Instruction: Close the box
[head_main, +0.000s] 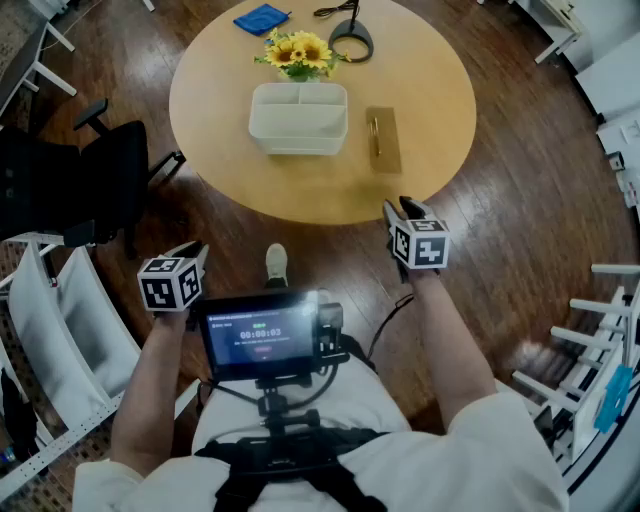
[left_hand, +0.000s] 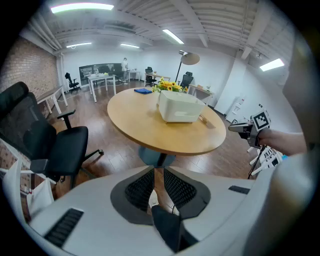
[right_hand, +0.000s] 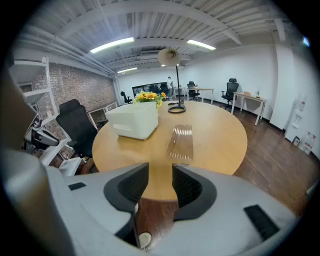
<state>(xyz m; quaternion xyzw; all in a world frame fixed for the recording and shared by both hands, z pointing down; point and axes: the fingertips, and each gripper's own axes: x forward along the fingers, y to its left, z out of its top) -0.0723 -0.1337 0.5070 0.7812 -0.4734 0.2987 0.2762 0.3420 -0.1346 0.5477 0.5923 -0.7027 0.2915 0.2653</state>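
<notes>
On the table (head_main: 430, 90) ahead the box (head_main: 298, 118) sits open, its clear lid (head_main: 383, 138) flat just beside it, so I'd bring my right gripper (right_hand: 160, 172), jaws spread and empty, low onto the lid's near edge, keeping the left gripper (left_hand: 159, 172), barely parted and empty, ready to steady the box.

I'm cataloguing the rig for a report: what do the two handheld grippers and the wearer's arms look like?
The left gripper and right gripper each have pale grey moulded shells, black ribbed pads and a white cube with black square markers. The forearms are bare below a white top.
</notes>
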